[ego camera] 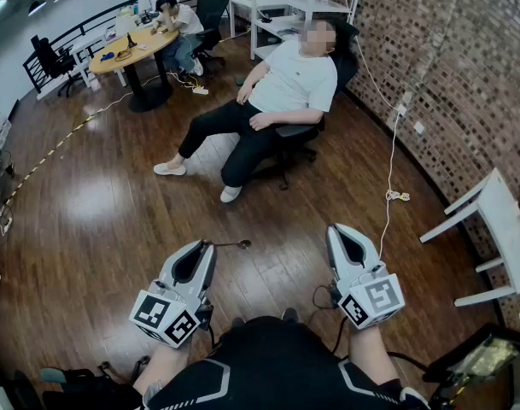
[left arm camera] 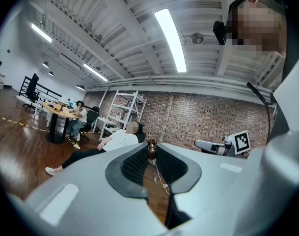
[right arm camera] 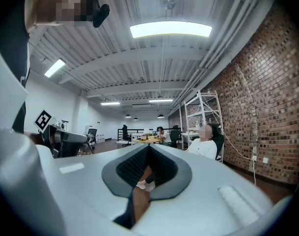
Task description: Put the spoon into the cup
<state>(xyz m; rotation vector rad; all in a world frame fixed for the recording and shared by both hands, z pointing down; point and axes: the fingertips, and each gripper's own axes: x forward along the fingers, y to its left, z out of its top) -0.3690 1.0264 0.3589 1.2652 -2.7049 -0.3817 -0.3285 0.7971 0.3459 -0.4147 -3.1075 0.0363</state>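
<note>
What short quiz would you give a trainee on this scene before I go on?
1. Which one holds the spoon?
A) left gripper
B) right gripper
C) neither
2. True or false: in the head view, the spoon sticks out sideways from the jaws, toward the other gripper.
3. Fill in: the right gripper's jaws are ____, with nothing between them.

Key: 1 A; 2 true; 3 shut.
</note>
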